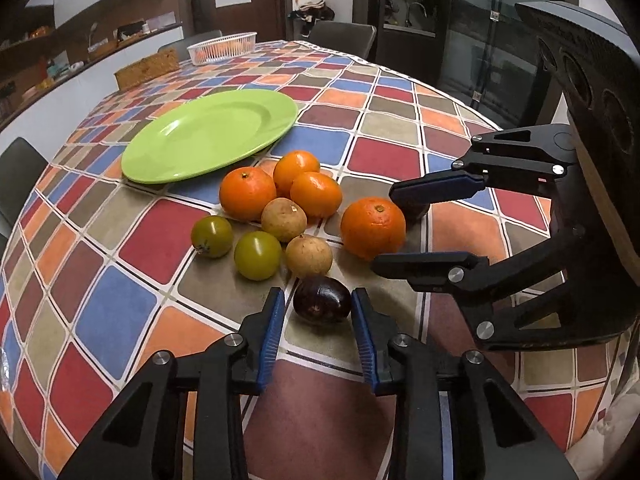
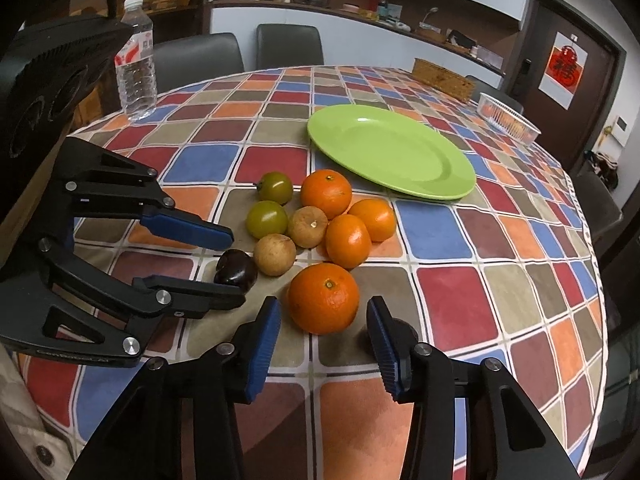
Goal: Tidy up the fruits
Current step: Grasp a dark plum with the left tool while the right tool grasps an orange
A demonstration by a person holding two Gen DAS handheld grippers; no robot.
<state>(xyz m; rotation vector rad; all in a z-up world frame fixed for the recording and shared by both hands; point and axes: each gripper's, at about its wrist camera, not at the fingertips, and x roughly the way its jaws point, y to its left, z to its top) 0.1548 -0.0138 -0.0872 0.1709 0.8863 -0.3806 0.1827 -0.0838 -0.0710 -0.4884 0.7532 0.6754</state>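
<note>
A pile of fruit lies on the checked tablecloth in front of an empty green plate (image 1: 208,136) (image 2: 392,152). My left gripper (image 1: 318,300) (image 2: 236,268) is open, its fingers on either side of a dark purple fruit (image 1: 322,299) (image 2: 236,272) without closing on it. My right gripper (image 2: 324,312) (image 1: 384,232) is open around the nearest orange (image 2: 323,298) (image 1: 372,227). Three more oranges (image 1: 248,192), two brown fruits (image 1: 284,219) and two green fruits (image 1: 257,255) lie between.
A water bottle (image 2: 136,64) stands at the table's far left. A white basket (image 1: 222,47) (image 2: 508,118) and a wooden box (image 1: 147,67) (image 2: 442,79) sit at the far edge. Chairs (image 2: 288,46) ring the table.
</note>
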